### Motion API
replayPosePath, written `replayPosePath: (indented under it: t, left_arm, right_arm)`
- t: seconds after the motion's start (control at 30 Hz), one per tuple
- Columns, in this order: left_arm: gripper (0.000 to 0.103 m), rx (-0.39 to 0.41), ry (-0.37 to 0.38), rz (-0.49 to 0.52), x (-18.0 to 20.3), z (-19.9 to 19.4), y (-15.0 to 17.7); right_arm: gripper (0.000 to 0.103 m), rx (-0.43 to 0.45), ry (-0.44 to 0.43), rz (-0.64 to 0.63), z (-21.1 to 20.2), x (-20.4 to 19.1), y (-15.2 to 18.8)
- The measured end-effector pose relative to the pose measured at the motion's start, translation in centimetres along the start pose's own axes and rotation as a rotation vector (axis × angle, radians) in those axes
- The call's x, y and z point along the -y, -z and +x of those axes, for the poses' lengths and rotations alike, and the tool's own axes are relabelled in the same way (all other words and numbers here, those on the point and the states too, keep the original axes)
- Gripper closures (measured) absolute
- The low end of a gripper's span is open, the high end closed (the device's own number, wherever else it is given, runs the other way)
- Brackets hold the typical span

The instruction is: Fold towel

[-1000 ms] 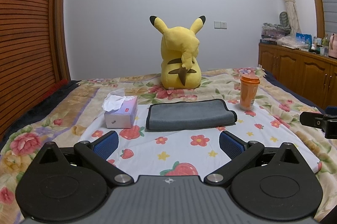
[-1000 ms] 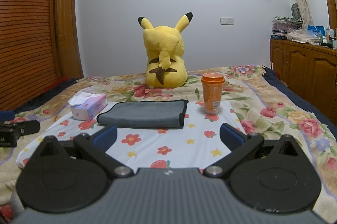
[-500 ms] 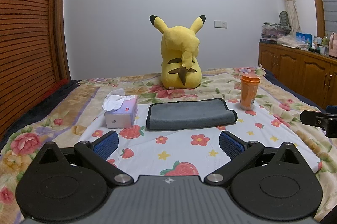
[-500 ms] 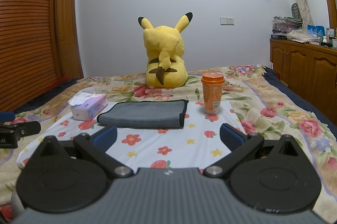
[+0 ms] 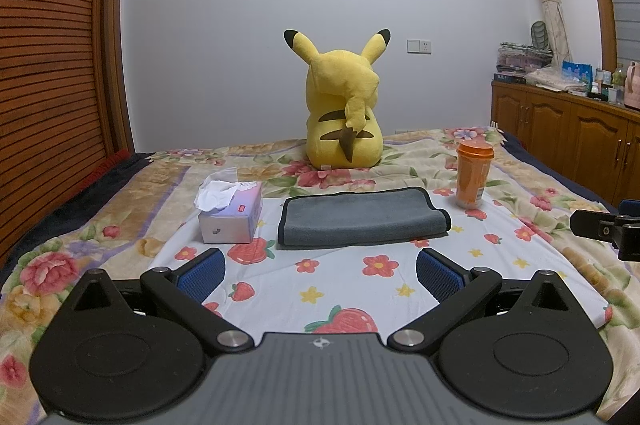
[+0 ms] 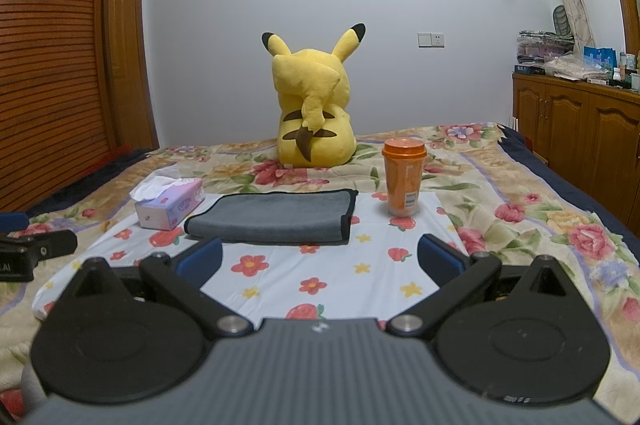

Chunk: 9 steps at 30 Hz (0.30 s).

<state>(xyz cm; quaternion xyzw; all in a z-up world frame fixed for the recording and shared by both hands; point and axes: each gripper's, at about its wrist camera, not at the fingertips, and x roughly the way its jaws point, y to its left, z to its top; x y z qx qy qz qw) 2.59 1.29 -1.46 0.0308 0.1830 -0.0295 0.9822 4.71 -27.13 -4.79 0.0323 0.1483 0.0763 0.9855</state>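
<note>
A grey towel with dark edging (image 5: 360, 219) lies folded flat on a white flowered cloth (image 5: 360, 289) on the bed; it also shows in the right wrist view (image 6: 276, 217). My left gripper (image 5: 320, 271) is open and empty, held back from the towel's near edge. My right gripper (image 6: 320, 259) is open and empty, also short of the towel. Each gripper's tip shows at the edge of the other's view.
A tissue box (image 5: 234, 211) stands left of the towel, an orange lidded cup (image 5: 474, 173) right of it, a yellow plush toy (image 5: 344, 121) behind. Wooden cabinets (image 5: 568, 129) line the right wall, a slatted wooden wall (image 5: 52, 65) the left.
</note>
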Motion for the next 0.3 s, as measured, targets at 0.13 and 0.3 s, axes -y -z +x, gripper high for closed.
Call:
replayPosePath:
  t: [0.13, 0.3]
  left_arm:
    - [0.000, 0.000, 0.000, 0.000, -0.01, 0.00, 0.01]
    - [0.000, 0.000, -0.002, 0.003, -0.07, 0.02, 0.12]
  right_arm:
    - [0.000, 0.000, 0.000, 0.000, 0.03, -0.01, 0.00]
    - [0.000, 0.000, 0.000, 0.001, 0.05, -0.04, 0.01]
